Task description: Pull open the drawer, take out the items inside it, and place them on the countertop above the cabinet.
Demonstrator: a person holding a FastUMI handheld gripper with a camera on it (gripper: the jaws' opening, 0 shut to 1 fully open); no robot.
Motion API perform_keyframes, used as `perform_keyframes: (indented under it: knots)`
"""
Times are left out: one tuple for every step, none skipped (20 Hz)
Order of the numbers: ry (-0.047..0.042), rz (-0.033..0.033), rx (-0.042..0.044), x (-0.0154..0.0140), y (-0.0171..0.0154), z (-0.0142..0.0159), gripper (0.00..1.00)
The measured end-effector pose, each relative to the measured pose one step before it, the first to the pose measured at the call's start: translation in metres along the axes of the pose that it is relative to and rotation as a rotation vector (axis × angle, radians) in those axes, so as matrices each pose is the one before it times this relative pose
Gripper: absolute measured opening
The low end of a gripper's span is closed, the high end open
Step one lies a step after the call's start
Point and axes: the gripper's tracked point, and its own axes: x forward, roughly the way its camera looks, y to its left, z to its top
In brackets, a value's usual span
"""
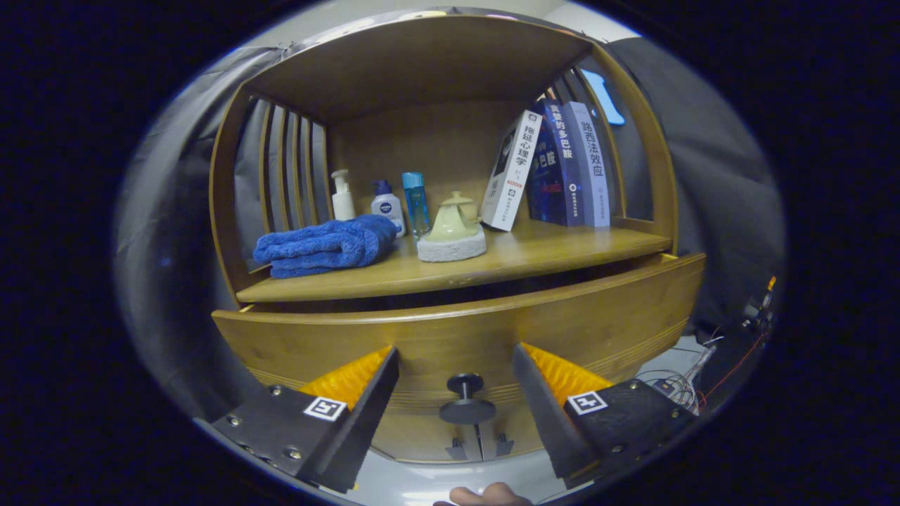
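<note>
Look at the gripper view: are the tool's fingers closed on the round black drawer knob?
No: the tool is open, its fingers standing apart on either side of the round black drawer knob, neither touching it.

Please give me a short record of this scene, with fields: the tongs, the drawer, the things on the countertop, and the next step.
tongs: tongs open, one finger on each side of the knob, not touching it
drawer: drawer appears slightly pulled out; its inside is hidden
countertop: countertop holds a blue towel, three bottles, a teapot on a pad, three books
next step: probably close on the knob and pull
</note>
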Motion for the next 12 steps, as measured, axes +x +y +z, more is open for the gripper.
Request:
perform_keyframes:
  knots:
    - [0.00864,-0.00266,-0.00952,0.00301,0.00092,0.00050,0.99]
    - [0.01069,-0.00190,-0.00687,0.00324,-0.00015,-0.00119,0.99]
    - [0.01174,-0.00187,-0.00703,0.00258,0.00058,-0.00028,0.99]
    - [0.01799,-0.00134,-0.00874,0.00239,0.00035,-0.00145,0.98]
    - [0.01715,-0.00160,-0.01102,0.00158,0.00004,-0.00112,0.99]
    - [0.00578,-0.00078,-0.00404,0.00312,-0.00021,0.00112,0.99]
    - [0.01193,0.00057,0.00177,0.00229,-0.00041,0.00117,0.99]
    - [0.00070,0.00149,0.00479,0.00392,0.00020,0.00136,0.99]
    - [0.00660,0.00066,0.00790,0.00541,0.00088,0.00209,0.99]
    - [0.03972,0.00721,0.00576,0.00316,0.00179,-0.00539,0.99]
    - [0.02456,0.00761,0.01323,0.00229,0.00179,0.00086,0.99]
    - [0.00049,0.00178,0.00260,-0.00092,-0.00148,-0.00121,0.99]
